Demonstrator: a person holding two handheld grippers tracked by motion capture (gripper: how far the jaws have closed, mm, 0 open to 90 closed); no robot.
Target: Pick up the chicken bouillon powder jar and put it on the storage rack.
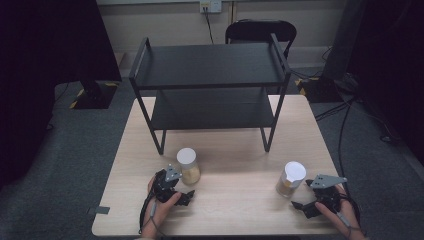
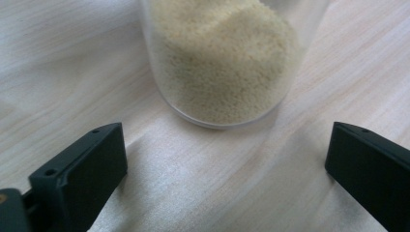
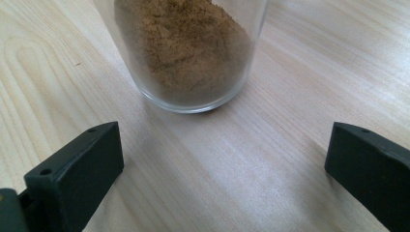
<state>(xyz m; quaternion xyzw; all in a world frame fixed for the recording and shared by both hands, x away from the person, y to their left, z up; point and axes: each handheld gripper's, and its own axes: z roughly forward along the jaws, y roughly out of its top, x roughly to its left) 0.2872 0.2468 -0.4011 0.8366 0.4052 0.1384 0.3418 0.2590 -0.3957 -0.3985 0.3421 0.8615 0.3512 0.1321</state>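
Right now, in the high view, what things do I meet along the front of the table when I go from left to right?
Left tongs → jar of pale grains → jar of brown powder → right tongs. Both jars stand upright on the table, each with a white lid.

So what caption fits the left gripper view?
Open left claw faces a clear jar of pale grains on the wooden table.

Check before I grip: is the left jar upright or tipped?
Upright: the left jar stands on its base on the table, white lid on top.
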